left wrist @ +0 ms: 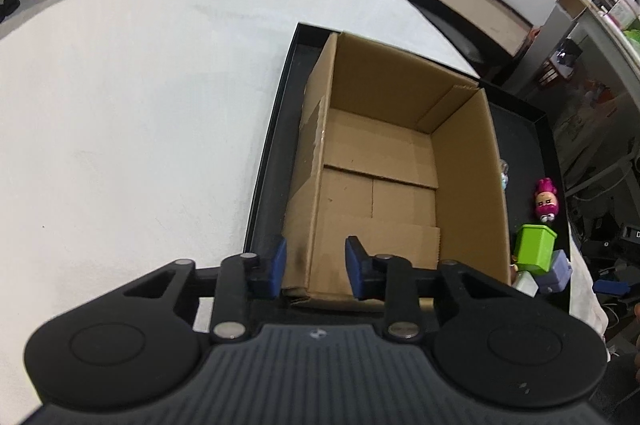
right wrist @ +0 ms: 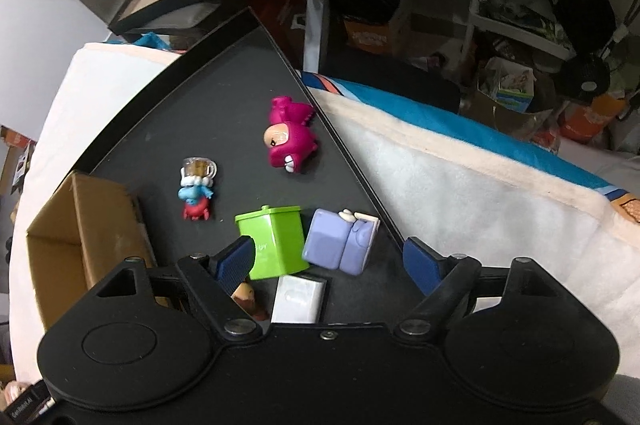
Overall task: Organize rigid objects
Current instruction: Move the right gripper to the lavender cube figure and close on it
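Your left hand-held gripper (left wrist: 315,267) straddled the cardboard box (left wrist: 400,161) wall, pads not yet touching. Your right hand-held gripper (right wrist: 329,259) hung wide open, empty, the green box (right wrist: 276,243) at its 12 o'clock; you needed to centre on it before closing.

Both wrist views steeply downward, close, sharing cardboard box (left wrist: 400,153), green container (right wrist: 276,241)

The left gripper (left wrist: 314,267) is matte black, with two round housings behind the fingers, each marked by a raised ring. Flat black link bars with silver rivets run forward to blue ribbed fingers (left wrist: 277,265). Between the housings sits a grey ribbed panel. The right gripper (right wrist: 328,259) is built alike, its blue fingers (right wrist: 236,259) showing a fine grid.
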Demonstrator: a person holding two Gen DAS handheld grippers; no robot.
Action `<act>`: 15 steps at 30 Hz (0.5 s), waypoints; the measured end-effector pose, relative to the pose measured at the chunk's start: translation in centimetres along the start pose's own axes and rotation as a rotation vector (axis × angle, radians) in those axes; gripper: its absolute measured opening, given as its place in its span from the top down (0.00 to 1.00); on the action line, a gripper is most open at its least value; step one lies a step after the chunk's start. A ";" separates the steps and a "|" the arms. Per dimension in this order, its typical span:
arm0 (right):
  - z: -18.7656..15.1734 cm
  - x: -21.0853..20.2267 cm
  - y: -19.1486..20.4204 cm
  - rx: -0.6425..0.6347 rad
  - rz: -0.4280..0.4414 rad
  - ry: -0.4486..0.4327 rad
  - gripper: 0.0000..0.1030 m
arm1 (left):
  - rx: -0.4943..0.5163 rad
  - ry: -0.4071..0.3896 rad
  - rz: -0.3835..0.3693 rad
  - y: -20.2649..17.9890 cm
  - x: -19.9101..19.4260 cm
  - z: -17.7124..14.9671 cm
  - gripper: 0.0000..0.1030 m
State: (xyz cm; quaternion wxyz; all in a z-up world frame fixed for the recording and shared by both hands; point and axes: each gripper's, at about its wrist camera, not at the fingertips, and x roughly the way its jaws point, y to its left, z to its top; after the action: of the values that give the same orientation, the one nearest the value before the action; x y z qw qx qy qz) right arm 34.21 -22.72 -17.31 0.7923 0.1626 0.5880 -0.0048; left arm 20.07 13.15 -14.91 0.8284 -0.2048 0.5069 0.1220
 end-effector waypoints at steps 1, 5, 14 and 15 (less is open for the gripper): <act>0.1 0.3 0.0 0.007 -0.017 0.003 0.23 | 0.003 0.005 0.002 0.0 0.2 0.1 0.72; 0.3 1.7 0.0 0.029 -0.051 0.022 0.25 | 0.004 0.030 0.008 0.1 1.2 0.5 0.78; 0.9 4.2 0.3 0.057 -0.090 0.064 0.27 | 0.013 0.066 0.030 0.1 2.7 1.1 0.81; 0.9 4.4 0.2 0.057 -0.098 0.061 0.26 | 0.023 0.069 0.035 0.0 2.9 1.1 0.81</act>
State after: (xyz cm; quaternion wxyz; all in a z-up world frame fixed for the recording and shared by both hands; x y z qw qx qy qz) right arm 36.45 -21.95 -21.08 0.7679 0.1561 0.6188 -0.0552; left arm 22.28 13.68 -17.01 0.8106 -0.1905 0.5398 0.1234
